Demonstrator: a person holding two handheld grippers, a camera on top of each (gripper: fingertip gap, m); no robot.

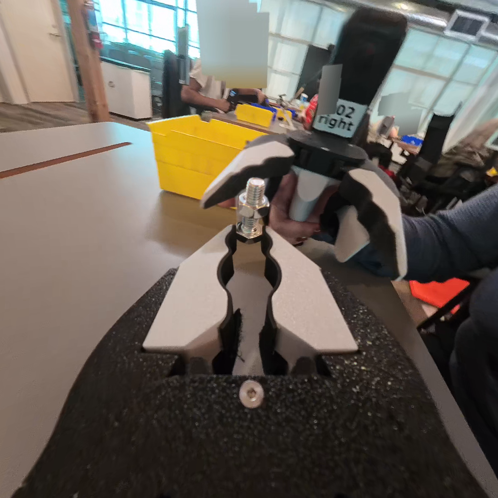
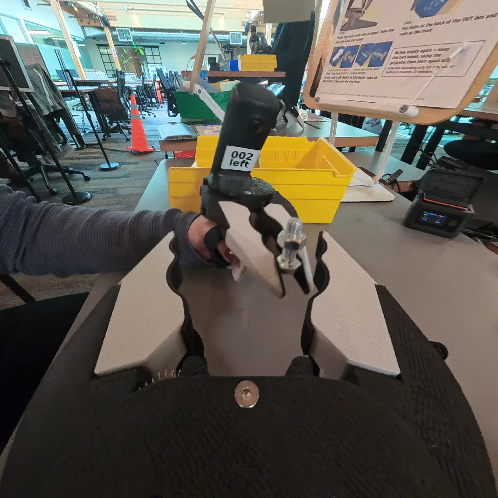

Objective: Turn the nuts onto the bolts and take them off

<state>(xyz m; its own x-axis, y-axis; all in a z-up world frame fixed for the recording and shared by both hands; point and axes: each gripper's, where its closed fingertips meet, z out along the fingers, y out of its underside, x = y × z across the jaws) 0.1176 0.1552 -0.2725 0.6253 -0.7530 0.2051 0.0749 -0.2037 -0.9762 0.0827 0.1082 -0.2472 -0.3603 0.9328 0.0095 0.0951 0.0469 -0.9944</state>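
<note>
Silver steel catches the eye in the left wrist view: the left gripper (image 1: 249,237) pinches the head of an upright bolt (image 1: 252,213), its fingers nearly together, and a hex nut (image 1: 253,206) sits partway up the thread. The right gripper (image 1: 304,215) hangs just behind with its fingers spread wide, one on each side of the bolt, gripping nothing. A yellow bin (image 1: 194,153) stands near the bench's (image 1: 80,229) far edge.

In the right wrist view the right gripper (image 2: 248,258) gapes empty. The left gripper (image 2: 295,277) holds the tilted bolt (image 2: 291,248) with its nut (image 2: 292,238) above the bench (image 2: 404,269), in front of the bin (image 2: 310,186) at the far edge
</note>
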